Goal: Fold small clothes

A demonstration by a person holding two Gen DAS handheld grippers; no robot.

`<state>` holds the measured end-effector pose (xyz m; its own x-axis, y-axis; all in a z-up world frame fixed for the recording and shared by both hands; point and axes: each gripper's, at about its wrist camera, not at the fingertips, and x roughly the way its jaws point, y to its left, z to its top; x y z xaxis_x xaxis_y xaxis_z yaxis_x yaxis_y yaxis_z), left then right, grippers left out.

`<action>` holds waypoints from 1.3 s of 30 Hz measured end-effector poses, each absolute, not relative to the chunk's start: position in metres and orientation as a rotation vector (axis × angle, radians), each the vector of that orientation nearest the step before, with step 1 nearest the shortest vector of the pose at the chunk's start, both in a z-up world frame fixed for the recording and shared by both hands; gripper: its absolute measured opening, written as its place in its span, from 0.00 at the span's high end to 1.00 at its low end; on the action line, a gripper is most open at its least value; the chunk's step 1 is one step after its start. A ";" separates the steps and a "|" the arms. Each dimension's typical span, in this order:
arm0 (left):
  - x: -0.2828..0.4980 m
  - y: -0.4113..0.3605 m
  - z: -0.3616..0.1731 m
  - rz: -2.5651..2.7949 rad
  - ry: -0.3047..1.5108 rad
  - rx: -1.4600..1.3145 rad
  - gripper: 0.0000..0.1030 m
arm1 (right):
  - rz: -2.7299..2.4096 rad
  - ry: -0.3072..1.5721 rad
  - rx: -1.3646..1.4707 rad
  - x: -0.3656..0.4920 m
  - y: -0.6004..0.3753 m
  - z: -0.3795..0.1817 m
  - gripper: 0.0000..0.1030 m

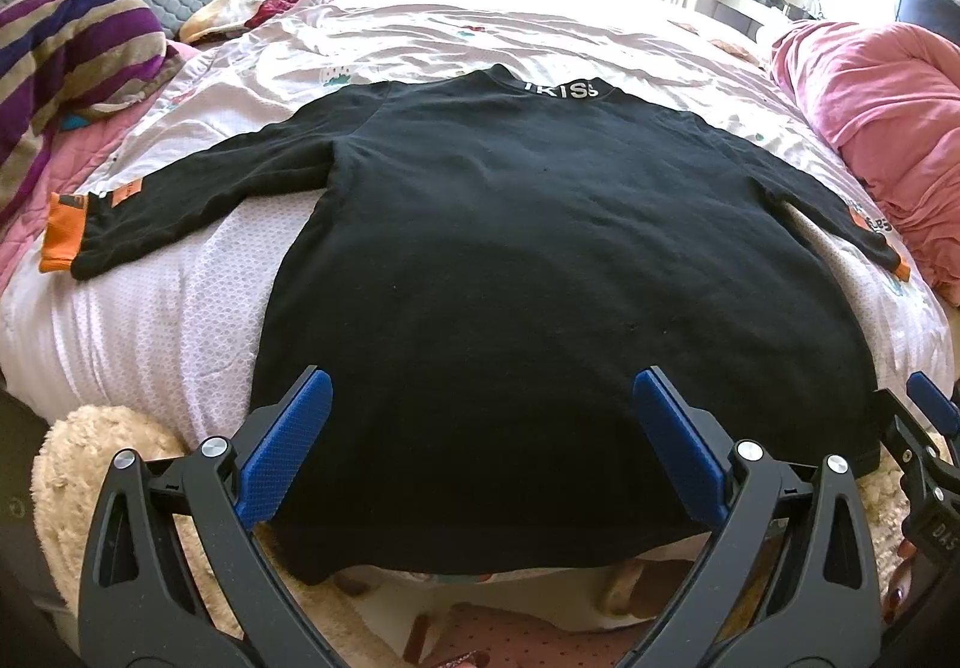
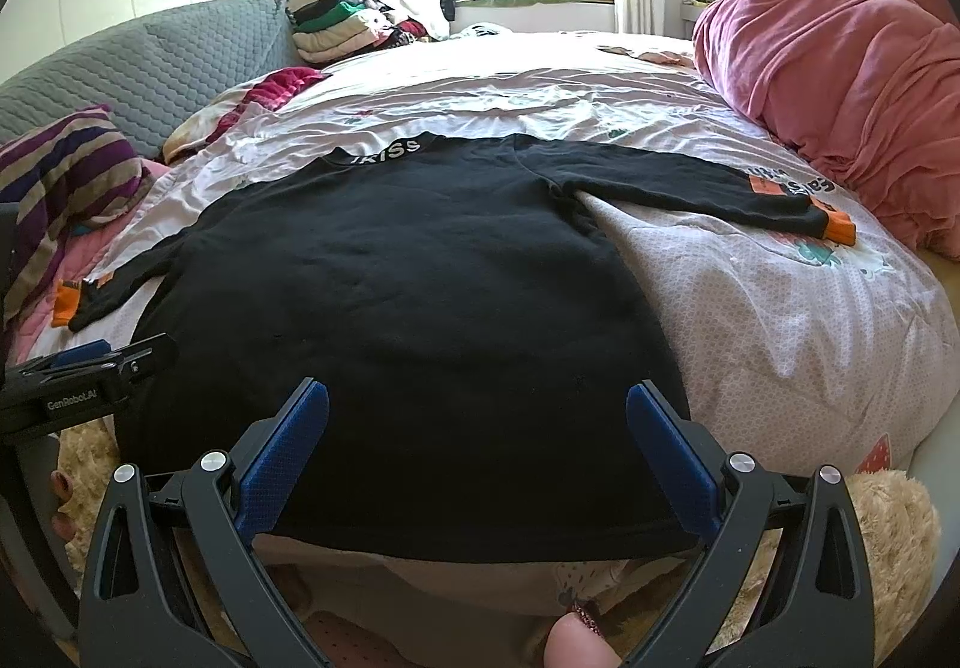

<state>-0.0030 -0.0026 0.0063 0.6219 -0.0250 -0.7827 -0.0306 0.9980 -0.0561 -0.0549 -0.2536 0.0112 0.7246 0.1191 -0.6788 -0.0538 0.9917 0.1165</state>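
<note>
We are viewing a black long-sleeved shirt (image 1: 510, 260) lying flat on the pale bedspread (image 1: 150, 332), hem near us, lettered collar (image 1: 561, 90) far, so its long axis is running straight away from both tools. The sleeves are spreading out to left and right, each ending in an orange cuff (image 1: 60, 233).

We are holding the left gripper (image 1: 480, 452) over the near left part of the hem and the right gripper (image 2: 477, 458) over the near right part; in each view the blue pads (image 2: 288, 458) are standing wide apart with nothing between them, and the cloth is lying just below and beyond the tips. We judge that neither tool is gripping the fabric yet. Each hem corner is sitting nearest its own side's tool, and the sleeves are well apart from both.

A pink duvet (image 2: 840, 86) is bunching at the right, a striped cushion (image 1: 66, 50) at the left, and a stack of folded clothes (image 2: 336, 29) far back.
</note>
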 end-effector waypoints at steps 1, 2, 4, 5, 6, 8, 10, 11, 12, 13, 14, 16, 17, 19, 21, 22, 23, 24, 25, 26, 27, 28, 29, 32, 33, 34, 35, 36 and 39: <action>-0.003 -0.002 0.006 0.003 0.900 -0.066 0.08 | 0.096 0.754 0.092 -0.055 -0.254 0.011 0.04; -0.003 -0.003 0.006 0.003 0.900 -0.067 0.08 | 0.093 0.754 0.090 -0.055 -0.254 0.011 0.04; -0.003 -0.003 0.006 0.002 0.900 -0.066 0.08 | 0.092 0.751 0.089 -0.055 -0.255 0.011 0.04; -0.003 -0.003 0.006 0.001 0.900 -0.066 0.08 | 0.091 0.751 0.089 -0.055 -0.255 0.011 0.04; -0.003 -0.004 0.006 0.002 0.900 -0.066 0.08 | 0.089 0.750 0.088 -0.054 -0.255 0.011 0.04; -0.002 -0.005 0.006 0.000 0.902 -0.066 0.08 | 0.088 0.750 0.089 -0.054 -0.255 0.011 0.04; -0.002 -0.006 0.007 0.000 0.902 -0.065 0.08 | 0.088 0.751 0.090 -0.054 -0.256 0.011 0.04; -0.001 -0.006 0.007 -0.001 0.902 -0.066 0.08 | 0.088 0.750 0.089 -0.054 -0.255 0.011 0.04; -0.002 -0.006 0.007 0.001 0.902 -0.066 0.08 | 0.087 0.751 0.088 -0.054 -0.255 0.011 0.04; -0.002 -0.006 0.007 0.000 0.902 -0.066 0.08 | 0.088 0.752 0.089 -0.054 -0.256 0.011 0.04; -0.001 -0.007 0.006 -0.001 0.901 -0.067 0.08 | 0.090 0.750 0.089 -0.054 -0.256 0.011 0.04; 0.000 -0.008 0.006 -0.001 0.902 -0.067 0.08 | 0.089 0.750 0.089 -0.054 -0.255 0.011 0.04; -0.001 -0.007 0.006 0.000 0.900 -0.069 0.08 | 0.089 0.752 0.088 -0.053 -0.256 0.011 0.04; 0.000 -0.006 0.006 -0.001 0.903 -0.071 0.08 | 0.091 0.752 0.089 -0.052 -0.256 0.011 0.04; 0.005 -0.006 0.006 -0.004 0.905 -0.073 0.08 | 0.091 0.755 0.092 -0.048 -0.257 0.012 0.04; 0.007 -0.006 0.006 -0.003 0.905 -0.072 0.08 | 0.092 0.757 0.094 -0.045 -0.257 0.012 0.04; 0.010 -0.007 0.006 -0.005 0.905 -0.072 0.08 | 0.092 0.759 0.094 -0.043 -0.258 0.013 0.04; 0.013 -0.008 0.006 -0.008 0.906 -0.072 0.08 | 0.089 0.761 0.093 -0.039 -0.258 0.015 0.04; 0.015 -0.009 0.007 -0.011 0.906 -0.071 0.08 | 0.086 0.758 0.092 -0.037 -0.259 0.016 0.04; 0.019 -0.011 0.008 -0.014 0.906 -0.070 0.08 | 0.085 0.755 0.090 -0.034 -0.259 0.018 0.04; 0.022 -0.012 0.008 -0.019 0.905 -0.069 0.08 | 0.083 0.754 0.087 -0.031 -0.260 0.020 0.04; 0.024 -0.013 0.009 -0.023 0.905 -0.068 0.08 | 0.080 0.754 0.085 -0.027 -0.261 0.021 0.04; 0.029 -0.015 0.010 -0.027 0.905 -0.065 0.08 | 0.079 0.752 0.085 -0.024 -0.261 0.023 0.04; 0.040 -0.017 0.013 -0.031 0.904 -0.063 0.08 | 0.072 0.749 0.094 -0.014 -0.265 0.028 0.04; 0.043 -0.017 0.014 -0.034 0.904 -0.066 0.08 | 0.070 0.748 0.097 -0.011 -0.265 0.029 0.04; 0.046 -0.017 0.015 -0.035 0.904 -0.070 0.08 | 0.065 0.748 0.098 -0.009 -0.266 0.030 0.04; 0.050 -0.018 0.016 -0.038 0.902 -0.075 0.08 | 0.061 0.747 0.100 -0.004 -0.267 0.031 0.04; 0.053 -0.018 0.017 -0.041 0.900 -0.077 0.08 | 0.057 0.746 0.102 -0.002 -0.267 0.032 0.04; 0.063 -0.020 0.020 -0.046 0.898 -0.081 0.08 | 0.054 0.745 0.107 0.007 -0.270 0.035 0.04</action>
<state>0.0632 -0.0204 0.0199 0.6222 -0.0740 -0.7793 0.0064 0.9960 -0.0894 0.0074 -0.2696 0.0346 0.7338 0.0867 -0.6738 -0.0107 0.9932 0.1162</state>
